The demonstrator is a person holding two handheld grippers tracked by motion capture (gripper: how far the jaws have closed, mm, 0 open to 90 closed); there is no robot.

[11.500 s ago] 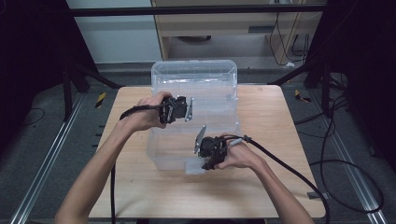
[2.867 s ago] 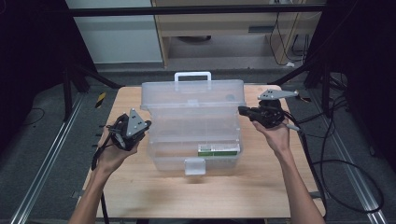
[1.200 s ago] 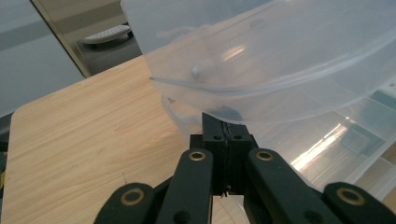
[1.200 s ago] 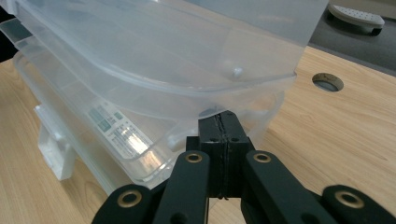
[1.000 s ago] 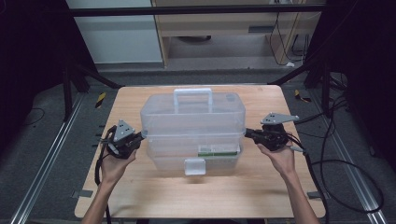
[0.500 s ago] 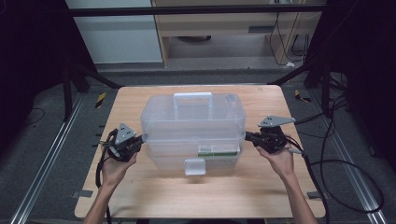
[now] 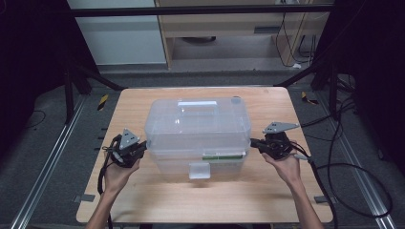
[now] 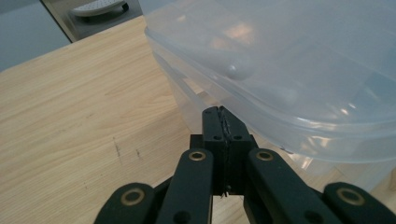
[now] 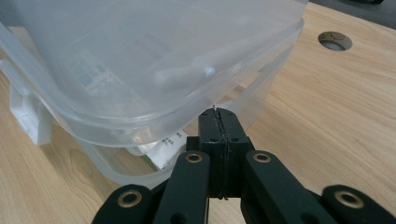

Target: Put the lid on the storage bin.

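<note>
High view shows the clear box (image 7: 198, 133) at the table's (image 7: 143, 200) middle, its lid (image 7: 198, 117) nearly down on the base. The left gripper (image 7: 138, 149) and right gripper (image 7: 255, 143) flank it, each with jaws pressed together, empty, tips under the lid's rim. Closing looks like the step in hand; next, both tips should probably ease the lid down evenly, then the near latch (image 7: 199, 170) needs snapping.
</note>
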